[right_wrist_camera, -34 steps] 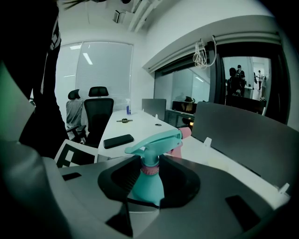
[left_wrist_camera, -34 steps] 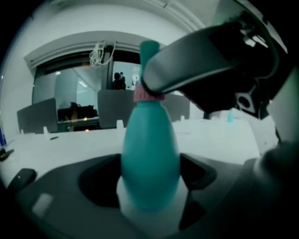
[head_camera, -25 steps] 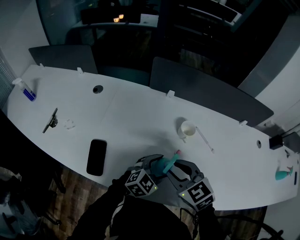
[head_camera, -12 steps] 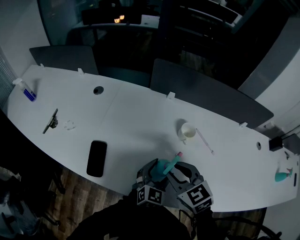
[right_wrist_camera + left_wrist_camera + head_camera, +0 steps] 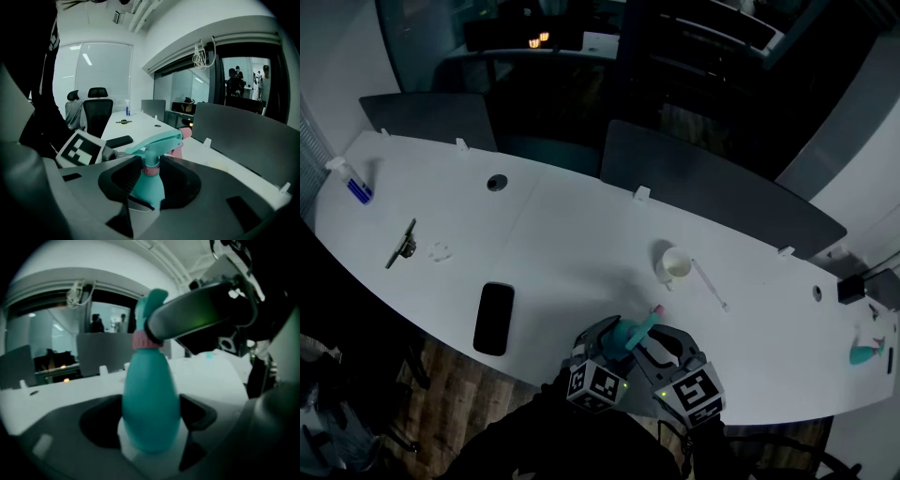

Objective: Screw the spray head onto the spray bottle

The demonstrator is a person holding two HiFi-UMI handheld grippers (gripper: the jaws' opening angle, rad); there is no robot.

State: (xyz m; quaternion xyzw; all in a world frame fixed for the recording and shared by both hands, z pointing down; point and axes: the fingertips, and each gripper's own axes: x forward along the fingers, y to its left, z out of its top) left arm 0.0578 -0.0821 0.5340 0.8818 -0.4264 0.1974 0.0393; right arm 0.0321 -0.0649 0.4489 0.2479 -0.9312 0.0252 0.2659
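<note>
A teal spray bottle (image 5: 627,335) is held above the table's front edge, its teal spray head (image 5: 644,322) with a pink nozzle (image 5: 656,307) set on the neck. My left gripper (image 5: 614,337) is shut on the bottle's body (image 5: 151,404), which fills the space between its jaws. My right gripper (image 5: 660,340) is shut at the pink collar (image 5: 151,169) under the spray head (image 5: 157,140); one of its fingers (image 5: 201,315) wraps the collar in the left gripper view. The bottle's base is hidden by the grippers.
A black phone (image 5: 493,315) lies left of the grippers. A white cup (image 5: 675,262) and a thin stick (image 5: 710,279) sit behind them. Farther left are a small tool (image 5: 401,242) and a blue-labelled bottle (image 5: 352,180). Dark dividers (image 5: 712,183) line the table's far edge.
My left gripper has rolled around the bottle; its marker cube has swung down and to the right. The right gripper and the spray head have stayed put.
</note>
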